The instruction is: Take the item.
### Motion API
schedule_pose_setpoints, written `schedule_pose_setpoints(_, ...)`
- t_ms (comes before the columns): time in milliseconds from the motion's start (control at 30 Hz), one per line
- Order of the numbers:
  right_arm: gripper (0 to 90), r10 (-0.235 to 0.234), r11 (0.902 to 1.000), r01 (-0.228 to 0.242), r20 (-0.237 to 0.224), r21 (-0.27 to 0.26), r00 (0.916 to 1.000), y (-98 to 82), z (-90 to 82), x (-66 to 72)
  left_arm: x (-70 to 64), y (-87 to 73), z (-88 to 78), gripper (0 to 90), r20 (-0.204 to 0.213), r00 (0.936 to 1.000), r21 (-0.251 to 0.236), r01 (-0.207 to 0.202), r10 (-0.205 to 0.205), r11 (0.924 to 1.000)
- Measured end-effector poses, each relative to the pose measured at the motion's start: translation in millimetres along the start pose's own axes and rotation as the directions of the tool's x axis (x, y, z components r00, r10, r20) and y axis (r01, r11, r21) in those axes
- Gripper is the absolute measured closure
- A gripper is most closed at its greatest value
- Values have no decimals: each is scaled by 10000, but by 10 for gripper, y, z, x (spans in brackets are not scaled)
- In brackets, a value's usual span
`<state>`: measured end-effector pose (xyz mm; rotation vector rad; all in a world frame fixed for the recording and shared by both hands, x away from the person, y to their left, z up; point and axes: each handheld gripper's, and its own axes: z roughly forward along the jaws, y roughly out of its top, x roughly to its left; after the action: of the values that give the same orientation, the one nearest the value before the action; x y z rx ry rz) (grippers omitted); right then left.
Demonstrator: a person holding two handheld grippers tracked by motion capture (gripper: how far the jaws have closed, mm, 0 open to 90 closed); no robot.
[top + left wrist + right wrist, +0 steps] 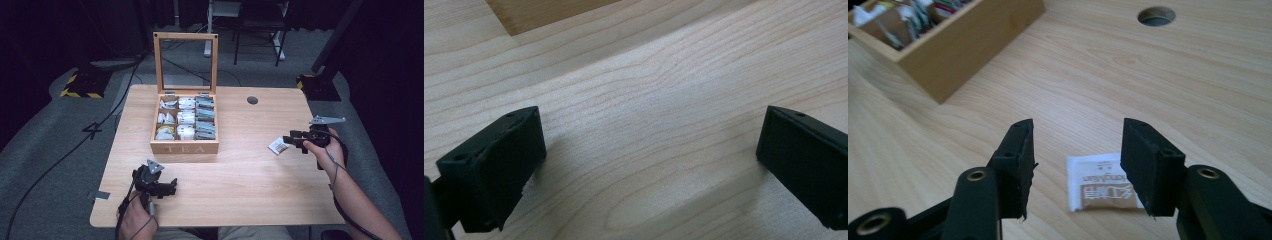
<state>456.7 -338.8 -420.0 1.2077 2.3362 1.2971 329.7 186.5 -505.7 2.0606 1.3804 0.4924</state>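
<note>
The right gripper (pixel 1075 167) is hanging open over a tea bag (pixel 1100 183) lying flat on the table (pixel 240 170), right of the box (pixel 184 147) — likely the set-down step, finishing. The left gripper (pixel 649 165) is resting open, empty — next probably calls for another bag from the box.

A lidded wooden tea box (pixel 184 147) stands on the pale wooden table (pixel 240 190) near its far edge, left of centre. A flat white paper tea sachet (pixel 278 146) lies toward the right edge, a round cable hole (pixel 252 100) behind it.
</note>
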Motion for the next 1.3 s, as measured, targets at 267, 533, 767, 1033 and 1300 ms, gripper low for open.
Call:
schedule_pose_setpoints(267, 468, -605, 9978, 579, -935, -310, 9938, -34, -173, 361, 0, 0, 0, 0, 0, 10000, -2, 5, -5, 10000)
schedule_pose_setpoints(533, 450, -929, 9952, 867, -1617, -452, 9825, -183, -239, 640, 0, 0, 0, 0, 1, 10000, -3, 5, -5, 10000)
schedule_pose_setpoints(767, 440, -1370, 9902, 1304, -1651, -501, 9767, -422, -283, 849, 0, 0, 0, 0, -9, 10000, 5, 2, -2, 10000)
schedule_pose_setpoints(1033, 439, -1371, 9905, 1373, -1610, -100, 9774, -780, -126, 870, 0, 0, 0, 0, 2, 10000, 5, 9, -9, 10000)
schedule_pose_setpoints(1300, 437, -1836, 9795, 1929, -1352, 590, 9737, -934, 96, 916, -1, 0, -1, 0, -6, 10000, 12, 15, -15, 10000)
